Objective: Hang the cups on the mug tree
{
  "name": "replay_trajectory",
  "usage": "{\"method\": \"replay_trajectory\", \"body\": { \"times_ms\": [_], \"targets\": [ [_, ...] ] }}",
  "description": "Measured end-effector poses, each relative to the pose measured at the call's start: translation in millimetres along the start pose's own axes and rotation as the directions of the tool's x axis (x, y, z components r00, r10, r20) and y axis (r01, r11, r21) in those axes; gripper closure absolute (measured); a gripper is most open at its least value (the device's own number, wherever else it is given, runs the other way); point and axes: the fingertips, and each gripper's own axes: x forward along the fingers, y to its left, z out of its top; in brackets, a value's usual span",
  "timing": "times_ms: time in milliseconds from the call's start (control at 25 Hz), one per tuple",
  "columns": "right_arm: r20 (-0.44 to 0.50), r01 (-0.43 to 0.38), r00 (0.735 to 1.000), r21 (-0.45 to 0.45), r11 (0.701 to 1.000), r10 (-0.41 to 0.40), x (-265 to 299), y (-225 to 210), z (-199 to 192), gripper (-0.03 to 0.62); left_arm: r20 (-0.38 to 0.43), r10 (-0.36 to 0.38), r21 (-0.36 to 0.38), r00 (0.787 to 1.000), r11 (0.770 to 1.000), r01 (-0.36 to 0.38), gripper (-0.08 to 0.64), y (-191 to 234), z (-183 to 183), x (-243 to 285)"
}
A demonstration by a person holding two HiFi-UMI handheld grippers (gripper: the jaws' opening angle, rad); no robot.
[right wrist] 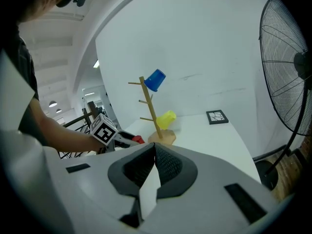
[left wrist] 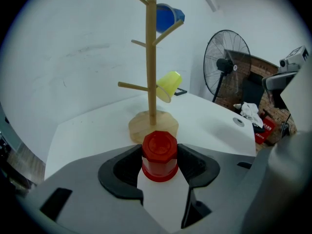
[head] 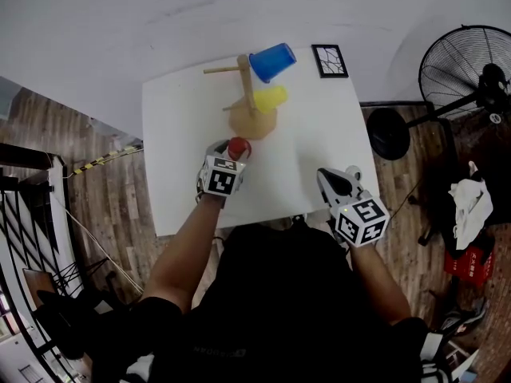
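Observation:
A red cup stands upside down on the white table, just in front of the wooden mug tree. My left gripper is open, with its jaws standing on either side of the red cup. A blue cup hangs on an upper branch. Lower down hangs a yellow cup. My right gripper is shut with nothing in it, near the table's front right edge.
A small black-framed picture lies at the table's far right corner. A standing fan is on the floor to the right. Cloth and a red box lie beyond it.

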Motion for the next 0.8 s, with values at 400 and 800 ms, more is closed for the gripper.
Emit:
{"method": "replay_trajectory", "body": {
  "times_ms": [400,800],
  "targets": [
    [-0.009,-0.062,0.998,-0.022,0.998,0.062,16,12,3,0.586,0.147,-0.003,-0.234,0.989,0.971,0.037,0.325,28,12,-69],
    [-0.019,-0.131,0.991,-0.048,0.99,0.131,29,33,5,0.586,0.467,0.072,-0.35,0.882,0.93,0.109,0.325,81,115,-170]
  ]
}}
